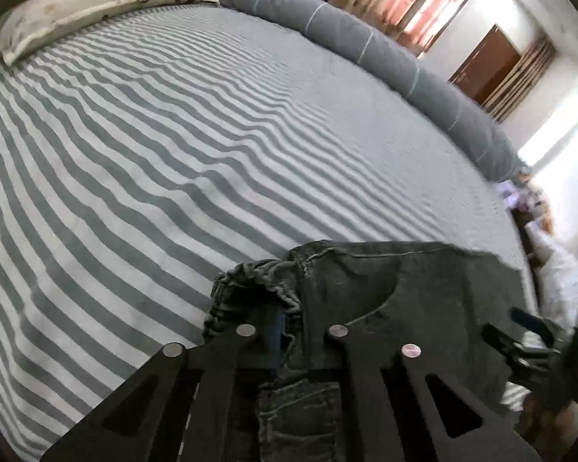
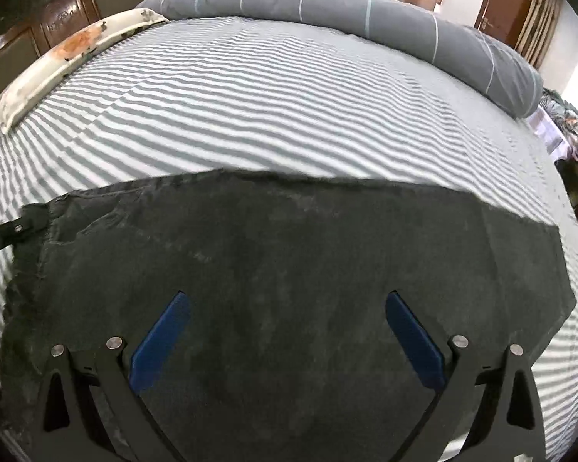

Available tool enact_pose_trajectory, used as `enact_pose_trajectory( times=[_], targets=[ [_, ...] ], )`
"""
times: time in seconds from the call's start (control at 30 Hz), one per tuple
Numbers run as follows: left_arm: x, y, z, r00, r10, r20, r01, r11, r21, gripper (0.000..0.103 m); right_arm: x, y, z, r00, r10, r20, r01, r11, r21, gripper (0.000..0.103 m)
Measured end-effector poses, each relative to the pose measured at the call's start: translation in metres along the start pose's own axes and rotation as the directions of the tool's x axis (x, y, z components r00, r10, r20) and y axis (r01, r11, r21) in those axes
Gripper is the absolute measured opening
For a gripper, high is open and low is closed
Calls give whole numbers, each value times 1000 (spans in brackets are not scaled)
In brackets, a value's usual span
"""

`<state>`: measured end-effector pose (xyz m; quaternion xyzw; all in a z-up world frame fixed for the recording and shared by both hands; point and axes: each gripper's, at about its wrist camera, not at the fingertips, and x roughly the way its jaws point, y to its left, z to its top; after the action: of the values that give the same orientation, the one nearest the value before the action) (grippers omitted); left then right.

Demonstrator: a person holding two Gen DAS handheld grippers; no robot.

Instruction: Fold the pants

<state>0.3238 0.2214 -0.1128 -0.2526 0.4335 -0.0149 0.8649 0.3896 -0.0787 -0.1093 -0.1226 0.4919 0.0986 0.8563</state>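
On the near part of a grey-and-white striped bedsheet (image 2: 250,88) lie the pants (image 2: 289,254): one pair, dark washed denim, spread flat, with the gathered waistband (image 1: 250,285) at the left end. Left gripper (image 1: 289,331): fingers pressed together, pinching a bunch of waistband cloth between its blue pads; in the right wrist view it shows as a dark claw at the left corner of the garment. Right gripper (image 2: 289,331): fingers spread wide, blue pads (image 2: 162,342) apart over the middle of the cloth, nothing between them; whether the tips touch the fabric cannot be told. Handling, as a judgement: soft and limp, no stiffness to hold a shape, so a single grip will let the rest sag and drag; denim looks fairly thick and moderately heavy for cloth, rough rather than slippery, not fragile. Best holds are likely the waistband, where elastic gathers give bulk to pinch, and the hems or seamed edges; a flat mid-panel offers little to catch. Also present: floral pillow (image 1: 96,4) at the head of the bed, rolled grey quilt (image 2: 366,15) along the far edge, curtained window and brown door beyond.
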Motion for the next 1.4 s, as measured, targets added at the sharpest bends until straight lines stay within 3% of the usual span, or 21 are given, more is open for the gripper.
enact_pose_trajectory(
  times=[0.13,0.23,0.43,0.53,0.63,0.77,0.87,1.17,1.4],
  targets=[
    [-20,-12,-4,996,-49,72,46,998,40,6,3,-5,9,999,32,12,-32,999,4,101],
    [-33,-20,-8,986,-129,103,125,991,50,6,6,-6,16,997,80,9,-79,995,-68,101],
    [-57,-20,-10,954,-246,170,239,969,63,6,19,-17,55,987,144,-69,-157,954,-256,100],
    [-70,-20,-17,936,-268,227,255,963,84,6,25,-27,78,981,166,-100,-190,932,-309,99],
    [-79,-24,-20,919,-287,272,270,958,97,6,34,-34,93,976,158,-153,-205,905,-372,90],
    [-94,-34,-21,905,-275,323,248,961,123,6,46,-45,97,971,105,-215,-201,845,-496,68],
    [-103,-40,-24,898,-255,358,223,966,129,6,58,-61,99,963,80,-256,-210,820,-532,59],
    [-115,-56,-27,903,-194,384,165,980,107,6,89,-97,98,953,76,-293,-240,780,-578,52],
    [-104,-54,-24,917,-145,372,113,988,107,6,100,-114,97,927,182,-328,-340,774,-534,56]
  ],
)
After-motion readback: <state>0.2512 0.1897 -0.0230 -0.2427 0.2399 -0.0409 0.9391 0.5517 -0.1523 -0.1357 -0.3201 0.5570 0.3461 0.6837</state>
